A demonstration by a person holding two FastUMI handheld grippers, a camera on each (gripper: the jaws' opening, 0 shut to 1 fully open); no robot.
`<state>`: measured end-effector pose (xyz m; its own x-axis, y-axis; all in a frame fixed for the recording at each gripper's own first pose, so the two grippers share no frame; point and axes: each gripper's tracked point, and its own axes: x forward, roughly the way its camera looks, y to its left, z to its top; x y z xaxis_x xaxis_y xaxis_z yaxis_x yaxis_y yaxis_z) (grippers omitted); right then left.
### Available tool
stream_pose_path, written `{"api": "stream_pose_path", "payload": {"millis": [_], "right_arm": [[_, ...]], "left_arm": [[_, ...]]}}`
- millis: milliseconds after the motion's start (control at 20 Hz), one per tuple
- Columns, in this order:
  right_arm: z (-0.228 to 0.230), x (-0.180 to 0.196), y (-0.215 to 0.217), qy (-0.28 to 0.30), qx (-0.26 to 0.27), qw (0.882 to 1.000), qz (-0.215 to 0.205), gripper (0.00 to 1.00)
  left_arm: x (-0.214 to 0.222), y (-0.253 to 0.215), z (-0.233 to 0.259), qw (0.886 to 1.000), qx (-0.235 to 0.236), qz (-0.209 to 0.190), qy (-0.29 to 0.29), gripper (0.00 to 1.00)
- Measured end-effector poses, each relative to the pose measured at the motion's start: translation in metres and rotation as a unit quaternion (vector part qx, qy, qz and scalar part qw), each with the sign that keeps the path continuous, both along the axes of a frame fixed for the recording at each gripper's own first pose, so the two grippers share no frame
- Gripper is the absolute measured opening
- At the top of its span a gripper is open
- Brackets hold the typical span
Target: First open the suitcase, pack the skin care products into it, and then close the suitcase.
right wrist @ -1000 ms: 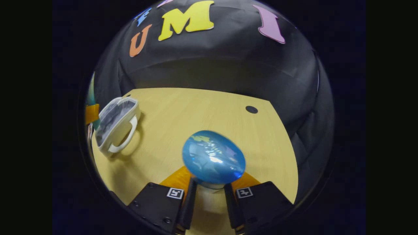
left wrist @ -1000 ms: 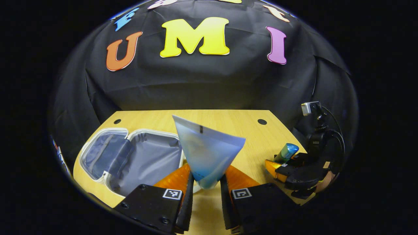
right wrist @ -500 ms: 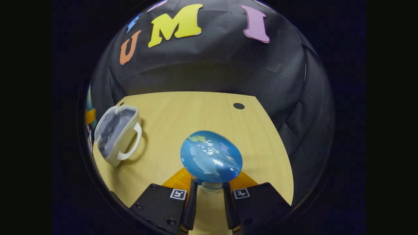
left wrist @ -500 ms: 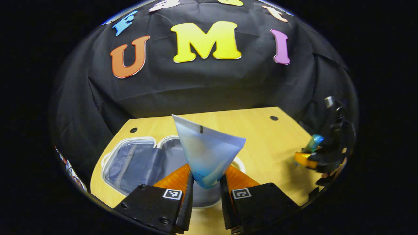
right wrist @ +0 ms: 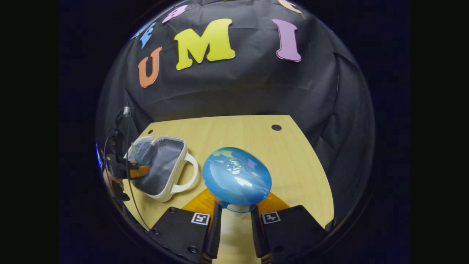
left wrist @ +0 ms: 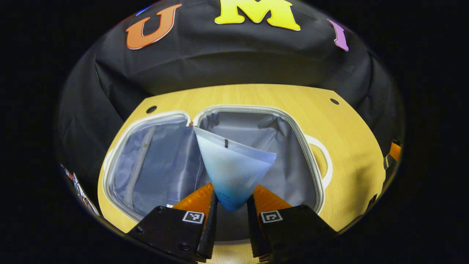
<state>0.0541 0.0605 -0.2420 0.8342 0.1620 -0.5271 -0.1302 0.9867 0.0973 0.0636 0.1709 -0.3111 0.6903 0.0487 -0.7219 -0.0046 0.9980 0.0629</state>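
Two products in hand: left gripper (left wrist: 231, 205) fingers pinch a pale-blue tube (left wrist: 231, 168), now carried from beside the open suitcase (left wrist: 315, 172) to over its right half, frame centre. Release is likely next. Right gripper (right wrist: 235, 214) fingers clamp a blue bottle (right wrist: 236, 176) above the desk (right wrist: 293, 161), waiting its turn.

Left gripper view looks down, close above the open suitcase (left wrist: 256, 132); right gripper view, farther off, shares suitcase (right wrist: 161, 168) and desk (right wrist: 238, 135).

Suitcase (left wrist: 309, 154) near rim hidden behind the claw (left wrist: 231, 205) and tube (left wrist: 231, 168).
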Motion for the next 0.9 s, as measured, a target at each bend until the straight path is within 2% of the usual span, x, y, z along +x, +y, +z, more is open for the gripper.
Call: {"api": "stream_pose_path", "payload": {"millis": [150,200,250,300,400,500,700,750,800,900], "right_arm": [[0.007,-0.011,0.002,-0.001,-0.003,1.000,-0.001,0.35],[0.010,-0.013,0.002,-0.002,-0.004,1.000,-0.003,0.35],[0.011,-0.017,0.001,-0.001,-0.005,1.000,-0.005,0.35],[0.013,-0.019,0.000,-0.001,-0.005,1.000,-0.006,0.35],[0.015,-0.023,-0.001,-0.002,-0.009,1.000,-0.008,0.35],[0.013,-0.022,-0.003,-0.002,-0.015,1.000,-0.010,0.33],[0.013,-0.023,-0.004,0.000,-0.010,1.000,-0.021,0.35],[0.012,-0.023,-0.003,0.001,-0.008,1.000,-0.022,0.32],[0.011,-0.023,-0.003,0.004,-0.007,1.000,-0.024,0.35],[0.010,-0.025,-0.001,0.008,-0.003,1.000,-0.026,0.35]], "left_arm": [[-0.017,0.003,-0.028,0.998,0.007,-0.001,0.069,0.42],[-0.021,0.005,-0.033,0.996,0.013,0.001,0.084,0.46],[-0.018,0.005,-0.030,0.997,0.018,0.001,0.081,0.41],[-0.017,0.004,-0.033,0.996,0.020,0.003,0.090,0.46],[-0.013,0.005,-0.034,0.993,0.031,0.001,0.112,0.42],[-0.008,0.005,-0.036,0.991,0.034,0.005,0.131,0.42],[-0.005,0.008,-0.046,0.987,0.011,0.025,0.160,0.42],[-0.006,0.008,-0.044,0.986,0.004,0.029,0.164,0.46],[-0.006,0.008,-0.044,0.985,-0.003,0.032,0.170,0.41],[-0.007,0.008,-0.044,0.983,-0.015,0.039,0.180,0.42]]}}
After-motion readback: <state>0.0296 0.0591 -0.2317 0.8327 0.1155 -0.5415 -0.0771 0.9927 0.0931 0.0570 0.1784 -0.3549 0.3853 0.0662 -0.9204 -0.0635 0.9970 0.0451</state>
